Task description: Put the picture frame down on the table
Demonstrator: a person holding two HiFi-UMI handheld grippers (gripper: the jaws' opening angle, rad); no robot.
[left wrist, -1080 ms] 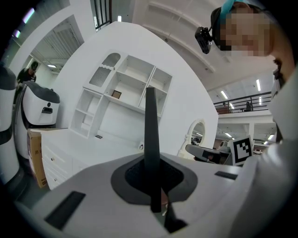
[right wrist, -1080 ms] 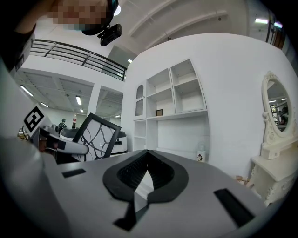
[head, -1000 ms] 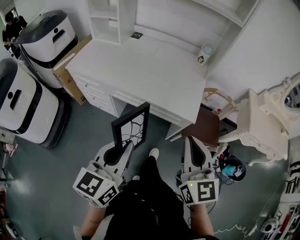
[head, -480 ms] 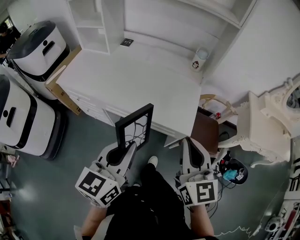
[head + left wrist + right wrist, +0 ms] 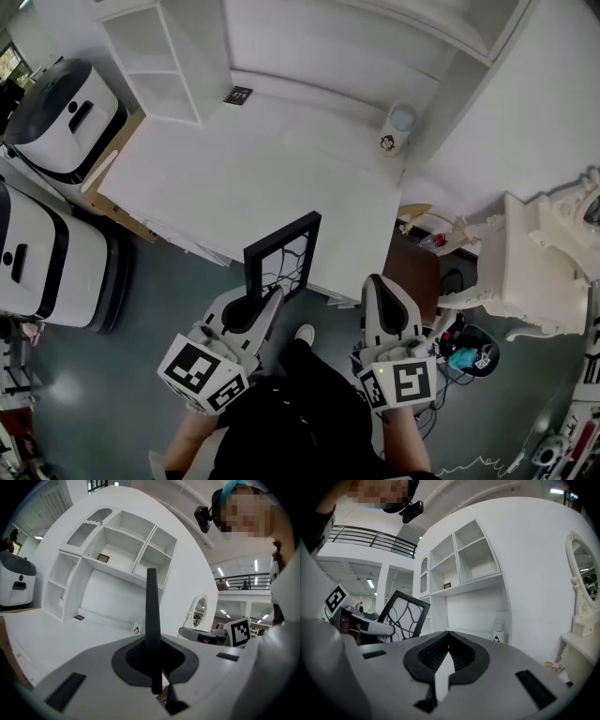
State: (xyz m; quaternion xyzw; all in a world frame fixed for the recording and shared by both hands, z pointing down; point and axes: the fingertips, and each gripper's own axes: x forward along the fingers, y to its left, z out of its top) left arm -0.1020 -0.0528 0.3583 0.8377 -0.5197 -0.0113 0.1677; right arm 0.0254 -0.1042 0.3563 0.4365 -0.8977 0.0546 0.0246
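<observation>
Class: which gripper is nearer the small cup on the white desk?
Right. In the head view the right gripper is straight below the cup; the left gripper, gripping the picture frame, sits further left.

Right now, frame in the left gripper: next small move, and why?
Probably carry the left gripper forward over the table: it is shut on the picture frame, held upright at the table's near edge, not yet over bare top.

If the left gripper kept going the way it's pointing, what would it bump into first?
Probably the white table. The left gripper, shut on the picture frame, aims across the tabletop, though its height is hard to judge.
</observation>
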